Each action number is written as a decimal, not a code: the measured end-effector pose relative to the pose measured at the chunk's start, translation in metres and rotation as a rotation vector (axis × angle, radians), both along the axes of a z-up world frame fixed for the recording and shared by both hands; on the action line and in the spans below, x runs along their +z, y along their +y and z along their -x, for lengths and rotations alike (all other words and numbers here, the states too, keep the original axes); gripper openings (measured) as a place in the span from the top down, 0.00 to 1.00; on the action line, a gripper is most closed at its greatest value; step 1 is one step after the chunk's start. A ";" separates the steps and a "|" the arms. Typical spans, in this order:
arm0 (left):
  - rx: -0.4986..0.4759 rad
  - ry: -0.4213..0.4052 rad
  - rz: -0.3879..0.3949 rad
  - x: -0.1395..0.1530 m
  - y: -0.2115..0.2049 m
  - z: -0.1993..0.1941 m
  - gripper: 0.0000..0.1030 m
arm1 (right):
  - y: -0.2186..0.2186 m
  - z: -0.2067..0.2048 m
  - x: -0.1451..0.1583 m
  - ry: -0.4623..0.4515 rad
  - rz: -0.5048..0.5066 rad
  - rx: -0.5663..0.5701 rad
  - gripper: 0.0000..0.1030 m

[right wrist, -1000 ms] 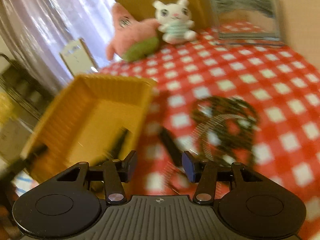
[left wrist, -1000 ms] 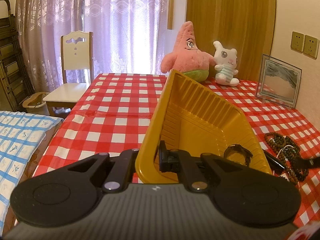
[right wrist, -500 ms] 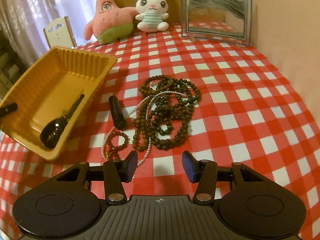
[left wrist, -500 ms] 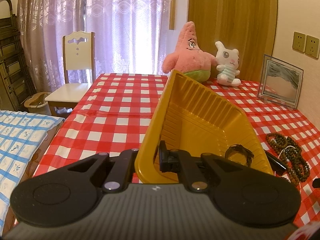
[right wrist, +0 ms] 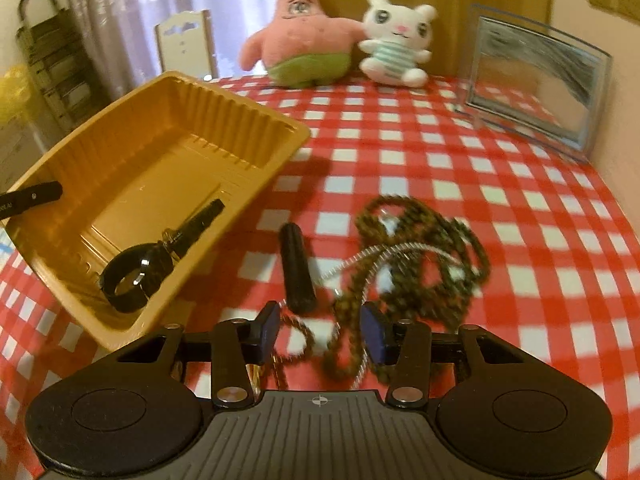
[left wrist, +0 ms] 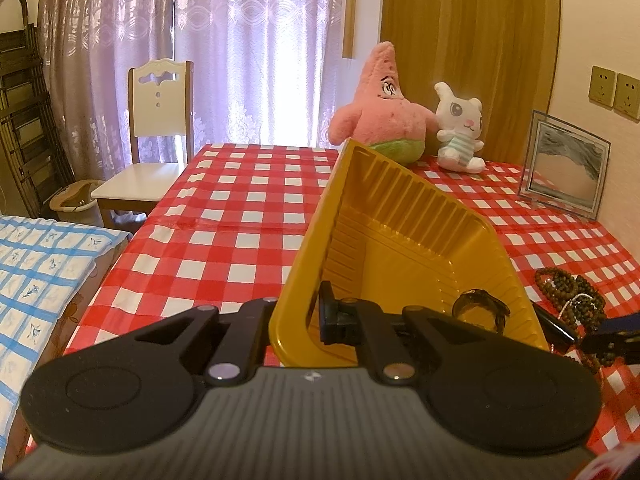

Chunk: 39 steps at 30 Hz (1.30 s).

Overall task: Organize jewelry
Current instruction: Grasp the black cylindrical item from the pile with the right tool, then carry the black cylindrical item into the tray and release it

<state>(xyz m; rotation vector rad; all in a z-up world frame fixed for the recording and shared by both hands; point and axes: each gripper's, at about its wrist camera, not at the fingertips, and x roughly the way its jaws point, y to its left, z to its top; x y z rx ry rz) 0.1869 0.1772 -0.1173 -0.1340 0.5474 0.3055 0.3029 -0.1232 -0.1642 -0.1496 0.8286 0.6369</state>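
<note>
Right wrist view: right gripper [right wrist: 318, 330], jaws just narrowing around limp, tangled bead necklaces [right wrist: 420, 256], not yet gripping; pinch bunched strands. Left gripper [left wrist: 296, 320] clamps the light yellow tray [left wrist: 400, 216] rim.

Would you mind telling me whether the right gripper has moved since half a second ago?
Yes. The right gripper has come down toward the bead necklaces, closing partway; strands now lie between its fingers.
</note>
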 end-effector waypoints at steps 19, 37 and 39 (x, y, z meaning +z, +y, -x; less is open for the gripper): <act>0.010 0.005 0.007 0.000 0.002 -0.005 0.92 | 0.044 -0.027 -0.022 -0.025 0.104 0.092 0.81; 0.007 0.001 0.007 -0.002 0.003 -0.007 0.92 | -0.022 -0.035 0.017 0.253 -0.379 -0.203 0.81; 0.005 0.000 0.008 -0.003 0.003 -0.007 0.92 | -0.018 -0.029 0.027 0.244 -0.404 -0.185 0.81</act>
